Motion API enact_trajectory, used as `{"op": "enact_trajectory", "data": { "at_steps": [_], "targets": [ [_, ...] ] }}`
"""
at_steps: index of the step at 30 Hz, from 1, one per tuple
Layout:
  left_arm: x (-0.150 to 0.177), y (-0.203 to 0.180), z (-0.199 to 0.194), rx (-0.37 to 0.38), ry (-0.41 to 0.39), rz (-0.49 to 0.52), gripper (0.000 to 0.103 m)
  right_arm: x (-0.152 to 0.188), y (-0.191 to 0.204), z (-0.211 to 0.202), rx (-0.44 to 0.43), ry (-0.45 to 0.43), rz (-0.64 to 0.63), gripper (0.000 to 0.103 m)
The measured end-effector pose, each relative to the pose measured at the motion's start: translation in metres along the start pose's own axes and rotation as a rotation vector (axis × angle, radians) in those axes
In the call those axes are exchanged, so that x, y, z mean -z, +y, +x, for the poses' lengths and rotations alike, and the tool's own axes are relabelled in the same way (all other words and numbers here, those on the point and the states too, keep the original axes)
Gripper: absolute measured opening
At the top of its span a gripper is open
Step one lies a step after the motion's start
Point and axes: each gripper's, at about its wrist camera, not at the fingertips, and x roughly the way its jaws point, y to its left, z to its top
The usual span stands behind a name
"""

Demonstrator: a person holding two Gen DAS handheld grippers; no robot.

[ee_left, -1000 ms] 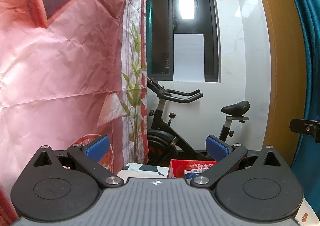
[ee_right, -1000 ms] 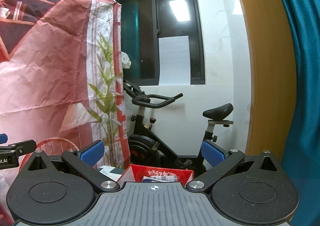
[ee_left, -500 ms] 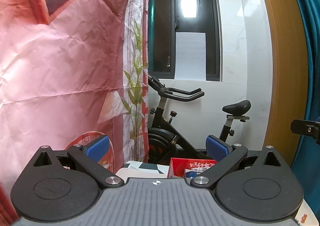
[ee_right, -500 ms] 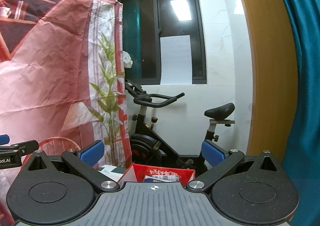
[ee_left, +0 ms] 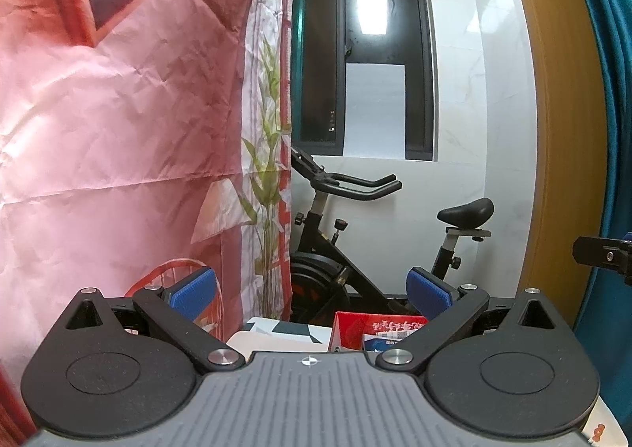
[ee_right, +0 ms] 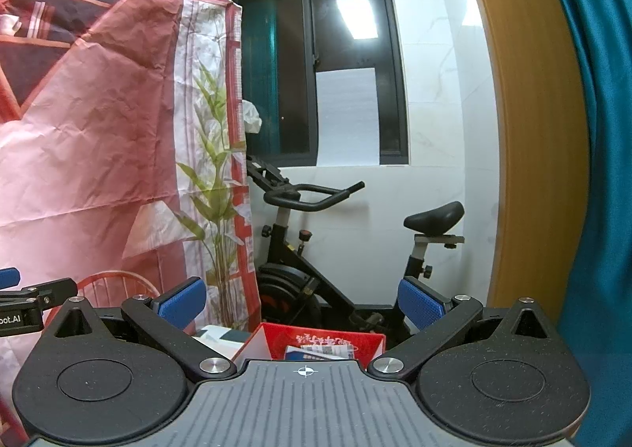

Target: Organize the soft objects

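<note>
Both tongs gape wide, nothing between the blue pads: left tongs (ee_left: 311, 291), right tongs (ee_right: 302, 297). I hold them level, aimed into the room.

Just beyond the tongs, one red box (ee_right: 316, 340) with printed packets inside. Left of the red box, one pale patterned item (ee_left: 282, 332), partly hidden. No soft object for the task is identifiable in either view; it may lie below frame.

My judgement: tilt both cameras down first, find the soft things, then approach slowly with the jaws kept wide.

Behind the red box: one exercise bike (ee_right: 316, 249). Left of it, one pink printed cloth backdrop (ee_left: 118, 131). Farthest, one dark window (ee_left: 355, 59).
</note>
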Motion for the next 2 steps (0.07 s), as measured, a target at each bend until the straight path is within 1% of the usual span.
{"op": "enact_trajectory", "data": {
  "at_steps": [2],
  "targets": [
    [0.0002,0.0011,0.0005,0.001,0.001,-0.002,0.103,-0.0002,-0.0002,0.0000,-0.001,0.000,-0.001,0.103]
  ]
}}
